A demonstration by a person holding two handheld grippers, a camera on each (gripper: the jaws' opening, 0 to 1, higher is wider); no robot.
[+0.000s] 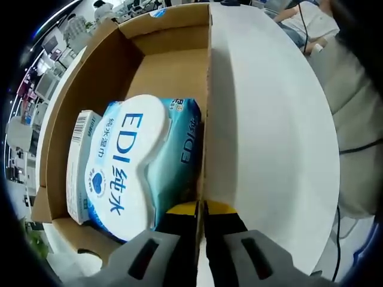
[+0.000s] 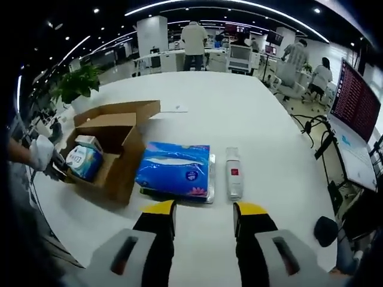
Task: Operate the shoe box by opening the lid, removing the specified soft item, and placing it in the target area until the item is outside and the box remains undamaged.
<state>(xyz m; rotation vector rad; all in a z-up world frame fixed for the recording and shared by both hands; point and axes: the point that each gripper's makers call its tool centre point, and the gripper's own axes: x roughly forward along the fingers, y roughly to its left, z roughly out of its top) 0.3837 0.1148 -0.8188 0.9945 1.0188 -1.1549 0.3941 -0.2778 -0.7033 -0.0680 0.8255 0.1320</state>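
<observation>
The cardboard shoe box (image 1: 90, 89) lies with its lid flaps folded back. Inside it rests a soft blue-and-white wet-wipes pack (image 1: 128, 161) marked "EDI", with a small white carton (image 1: 81, 161) pressed against its left side. My left gripper (image 1: 201, 215) is shut on the box's thin right wall, beside the pack. In the right gripper view the box (image 2: 119, 152) stands at the left of the white table (image 2: 239, 107), and the wipes pack (image 2: 84, 161) shows inside. My right gripper (image 2: 204, 218) hangs open over bare table, short of the box.
A blue tissue pack (image 2: 173, 168) and a white tube (image 2: 233, 173) lie side by side right of the box. A gloved hand (image 2: 40, 152) is at the box's left edge. People, a chair and desks stand beyond the table; a red-lit screen (image 2: 356, 98) is at right.
</observation>
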